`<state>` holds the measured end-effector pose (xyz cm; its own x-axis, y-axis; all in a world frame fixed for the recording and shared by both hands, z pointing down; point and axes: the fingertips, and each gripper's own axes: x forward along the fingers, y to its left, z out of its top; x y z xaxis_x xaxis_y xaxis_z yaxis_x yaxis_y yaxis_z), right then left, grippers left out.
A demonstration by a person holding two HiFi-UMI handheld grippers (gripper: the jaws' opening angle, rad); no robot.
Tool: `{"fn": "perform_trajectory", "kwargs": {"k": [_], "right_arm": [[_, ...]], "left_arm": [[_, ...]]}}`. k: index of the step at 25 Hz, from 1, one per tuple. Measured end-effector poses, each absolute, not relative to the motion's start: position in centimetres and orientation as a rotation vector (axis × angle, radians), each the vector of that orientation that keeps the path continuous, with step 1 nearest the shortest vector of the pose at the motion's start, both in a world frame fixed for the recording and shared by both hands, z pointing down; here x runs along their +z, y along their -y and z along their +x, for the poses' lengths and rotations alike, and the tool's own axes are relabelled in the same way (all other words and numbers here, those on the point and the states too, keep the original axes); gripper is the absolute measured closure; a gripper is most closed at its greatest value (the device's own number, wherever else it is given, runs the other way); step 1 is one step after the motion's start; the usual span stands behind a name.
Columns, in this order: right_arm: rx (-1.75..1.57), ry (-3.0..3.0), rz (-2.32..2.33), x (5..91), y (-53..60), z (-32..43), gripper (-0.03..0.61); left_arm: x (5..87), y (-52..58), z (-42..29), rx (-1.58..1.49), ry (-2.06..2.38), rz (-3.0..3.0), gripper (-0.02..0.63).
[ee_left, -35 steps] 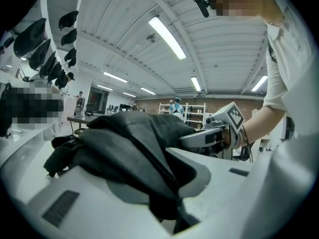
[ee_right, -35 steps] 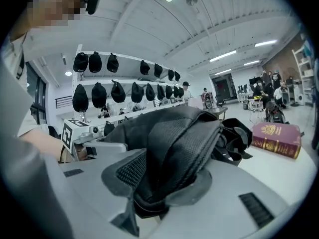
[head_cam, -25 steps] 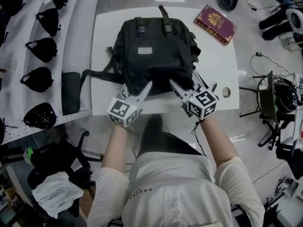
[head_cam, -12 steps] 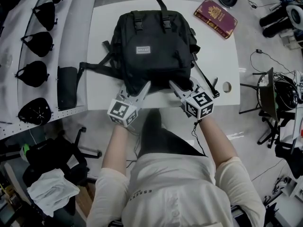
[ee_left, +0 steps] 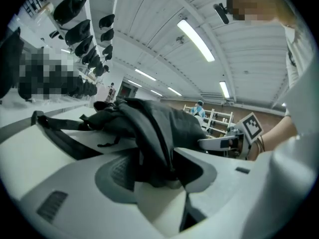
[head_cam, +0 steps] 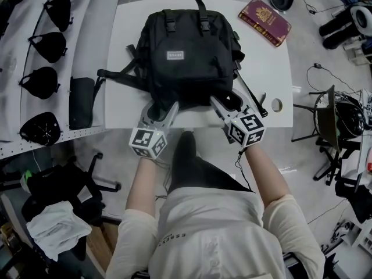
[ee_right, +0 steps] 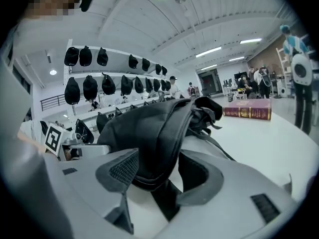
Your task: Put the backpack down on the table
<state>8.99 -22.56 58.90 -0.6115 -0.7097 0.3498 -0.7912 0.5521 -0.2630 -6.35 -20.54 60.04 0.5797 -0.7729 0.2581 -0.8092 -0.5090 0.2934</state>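
Left gripper was clamped on the near bottom edge of the backpack, which lay flat on the white table. Right gripper pinched the same edge. Set-down judged done; only the release remained.

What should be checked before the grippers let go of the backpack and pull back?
1. Backpack lying flat on the table: ok.
2. Left gripper released: not ok, its fingers are closed on a fold of the bag's near edge.
3. Right gripper released: not ok, fabric is clamped between its fingers too.
4. Book clear of the bag: ok, it lies apart at the far right corner.
5. Strap free of the right fingers: cannot tell, it runs close beside them.
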Motion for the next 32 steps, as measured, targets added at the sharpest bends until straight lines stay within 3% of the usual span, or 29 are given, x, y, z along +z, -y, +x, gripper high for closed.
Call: {"fn": "perform_trajectory", "kwargs": {"k": [8, 20, 23, 26, 32], "right_arm": [[0.535, 2.572, 1.279, 56.1, 20.7, 10.2, 0.339], [0.293, 2.685, 1.241, 47.8, 17.0, 10.0, 0.344], [0.352, 2.754, 1.212, 46.1, 16.2, 9.9, 0.440], [0.325, 2.780, 1.231, 44.5, 15.7, 10.4, 0.524], [0.175, 2.818, 1.210, 41.5, 14.7, 10.6, 0.563]], "left_arm": [[57.3, 18.2, -8.8, 0.255, 1.575, 2.440, 0.422], [47.6, 15.6, -4.6, 0.207, 1.452, 2.644, 0.451], [46.3, 14.9, -3.1, 0.202, 1.365, 2.649, 0.472], [44.6, 14.3, -2.1, 0.194, 1.348, 2.673, 0.577], [42.1, 13.8, -0.9, 0.199, 1.339, 2.716, 0.611]]}}
